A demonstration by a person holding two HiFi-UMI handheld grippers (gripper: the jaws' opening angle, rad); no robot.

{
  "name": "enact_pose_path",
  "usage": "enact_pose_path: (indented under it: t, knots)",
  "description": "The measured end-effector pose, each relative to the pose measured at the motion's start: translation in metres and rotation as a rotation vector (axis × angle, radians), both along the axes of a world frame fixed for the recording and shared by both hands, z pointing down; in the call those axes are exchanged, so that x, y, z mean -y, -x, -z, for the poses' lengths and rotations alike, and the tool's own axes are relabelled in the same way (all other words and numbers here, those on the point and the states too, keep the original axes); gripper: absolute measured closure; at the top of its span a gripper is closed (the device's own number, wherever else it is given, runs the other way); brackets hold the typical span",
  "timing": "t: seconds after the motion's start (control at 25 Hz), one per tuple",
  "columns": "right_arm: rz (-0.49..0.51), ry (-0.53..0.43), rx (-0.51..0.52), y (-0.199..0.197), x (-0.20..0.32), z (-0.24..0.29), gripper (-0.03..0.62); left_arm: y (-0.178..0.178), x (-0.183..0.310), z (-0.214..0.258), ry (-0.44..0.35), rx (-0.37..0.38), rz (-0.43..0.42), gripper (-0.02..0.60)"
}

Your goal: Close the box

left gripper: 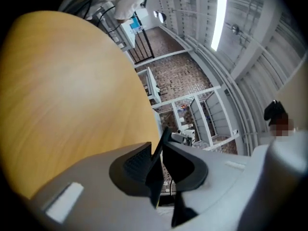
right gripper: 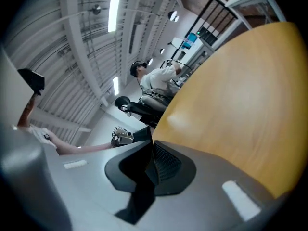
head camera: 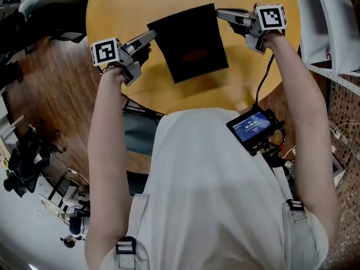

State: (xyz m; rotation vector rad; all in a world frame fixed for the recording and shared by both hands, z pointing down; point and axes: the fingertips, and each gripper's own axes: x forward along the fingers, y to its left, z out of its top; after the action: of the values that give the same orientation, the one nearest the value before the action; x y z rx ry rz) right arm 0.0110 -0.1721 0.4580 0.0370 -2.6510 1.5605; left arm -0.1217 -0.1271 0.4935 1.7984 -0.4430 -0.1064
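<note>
A black box (head camera: 191,44) lies on the round wooden table (head camera: 124,10), showing as a flat dark lid with a faint reddish mark. My left gripper (head camera: 153,34) is at the lid's far left corner and my right gripper (head camera: 219,13) at its far right corner. In the left gripper view the pads (left gripper: 139,165) are shut on a thin black edge of the lid (left gripper: 157,177). In the right gripper view the jaws (right gripper: 151,160) likewise pinch a thin black sheet (right gripper: 149,177). The box body under the lid is hidden.
A small monitor (head camera: 253,127) hangs at the person's chest. Wooden floor (head camera: 50,77) and cluttered gear lie to the left, and white shelving (head camera: 332,32) stands at the right. A chair (head camera: 138,134) sits under the table's near edge. A seated person (right gripper: 159,81) is far beyond the table.
</note>
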Motion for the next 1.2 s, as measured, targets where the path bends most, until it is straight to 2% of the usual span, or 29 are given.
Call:
enact_pose_path:
  t: [0.08, 0.24, 0.4, 0.48, 0.6, 0.76, 0.92, 1.0, 1.12, 1.2]
  knots:
    - [0.011, -0.044, -0.039, -0.008, -0.01, -0.002, 0.578, -0.003, -0.014, 0.005, -0.035, 0.042, -0.028, 0.5]
    - [0.097, -0.143, -0.199, -0.021, -0.04, -0.02, 0.585, 0.001, -0.041, -0.002, -0.145, 0.225, -0.08, 0.495]
    - [0.177, -0.191, -0.217, -0.015, -0.069, -0.029, 0.586, 0.005, -0.058, -0.009, -0.251, 0.337, -0.095, 0.498]
    - [0.16, -0.191, -0.206, -0.02, -0.075, -0.033, 0.587, 0.005, -0.063, -0.011, -0.344, 0.418, -0.096, 0.507]
    - [0.125, -0.18, -0.209, -0.03, -0.083, -0.043, 0.587, -0.002, -0.077, -0.017, -0.506, 0.568, -0.154, 0.513]
    - [0.104, -0.17, -0.222, -0.039, -0.091, -0.053, 0.588, -0.011, -0.1, -0.029, -0.627, 0.7, -0.231, 0.518]
    - [0.075, -0.167, -0.22, -0.041, -0.094, -0.062, 0.589, -0.017, -0.113, -0.044, -0.817, 0.942, -0.301, 0.525]
    - [0.069, -0.169, -0.216, -0.042, -0.097, -0.064, 0.589, -0.025, -0.121, -0.049, -0.88, 1.03, -0.357, 0.517]
    - [0.071, -0.169, -0.213, -0.042, -0.102, -0.067, 0.59, -0.031, -0.13, -0.054, -0.901, 1.053, -0.398, 0.483]
    - [0.066, -0.165, -0.217, -0.044, -0.104, -0.071, 0.59, -0.036, -0.137, -0.058, -0.912, 1.065, -0.445, 0.364]
